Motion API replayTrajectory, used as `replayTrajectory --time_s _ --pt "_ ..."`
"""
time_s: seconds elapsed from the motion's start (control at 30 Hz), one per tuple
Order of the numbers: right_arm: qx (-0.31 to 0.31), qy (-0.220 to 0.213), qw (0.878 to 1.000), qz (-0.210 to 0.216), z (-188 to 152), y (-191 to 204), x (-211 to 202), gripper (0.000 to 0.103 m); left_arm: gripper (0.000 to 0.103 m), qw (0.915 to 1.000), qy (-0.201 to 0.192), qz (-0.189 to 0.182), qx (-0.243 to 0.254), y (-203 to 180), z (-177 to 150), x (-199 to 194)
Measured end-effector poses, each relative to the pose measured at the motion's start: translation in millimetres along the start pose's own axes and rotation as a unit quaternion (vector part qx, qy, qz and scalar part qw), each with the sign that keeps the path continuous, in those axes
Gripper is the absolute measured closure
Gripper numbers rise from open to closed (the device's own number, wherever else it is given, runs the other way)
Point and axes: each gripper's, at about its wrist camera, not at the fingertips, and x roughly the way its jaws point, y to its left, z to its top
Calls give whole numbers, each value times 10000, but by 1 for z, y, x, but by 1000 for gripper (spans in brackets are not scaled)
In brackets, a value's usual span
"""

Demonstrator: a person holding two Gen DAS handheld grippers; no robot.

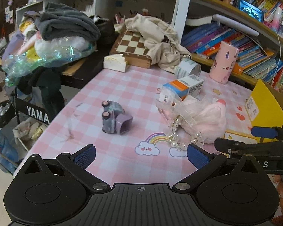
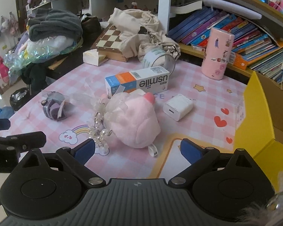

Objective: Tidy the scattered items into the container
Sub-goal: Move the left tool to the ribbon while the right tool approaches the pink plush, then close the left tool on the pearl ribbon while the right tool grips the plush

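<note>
Meanwhile, on a pink checked tablecloth (image 2: pixel 134 71), scattered items lie outside the yellow cardboard box (image 2: pixel 254 116) at the table's right edge; its inside is not visible from either wrist view. The left gripper (image 1: pixel 141 155) hovers with its blue pads spread wide and empty, facing a purple toy car (image 1: pixel 113 118) tipped on its side. The right gripper (image 2: pixel 137 151) is likewise spread wide, holding nothing, just short of a pink plush toy (image 2: pixel 134 120) that touches a tangle of pearl beads (image 2: pixel 100 131). Behind the plush lies a toothpaste carton (image 2: pixel 137 82), and a white charger block (image 2: pixel 178 109) sits beside it. A pink cylindrical tumbler (image 2: pixel 217 54) stands upright near the bookshelf (image 2: pixel 245 37).
</note>
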Motion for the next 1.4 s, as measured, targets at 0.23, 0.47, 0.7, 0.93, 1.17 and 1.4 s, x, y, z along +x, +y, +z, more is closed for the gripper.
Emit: replayTrajectory --time_s 0.23,0.47,0.7,0.93,1.17,1.4 --pt "161 107 9998 43 9 -15 17 16 1 9973 441 -390 437 -21 -1 27" --pt "162 182 9994 241 11 -24 22 25 8 9905 433 -527 1193 -54 -2 41" --pt "-102 282 9977 609 14 -20 26 25 33 9869 374 -455 1504 -65 3 54" --pt "-184 263 9980 536 19 -21 33 25 54 9766 234 -642 2038 -80 2 63" --pt "-205 286 9978 555 25 -23 42 25 63 9750 418 -706 2064 -80 2 76" --pt "-284 230 9976 593 33 -21 51 25 65 9735 395 -766 2118 -82 4 81"
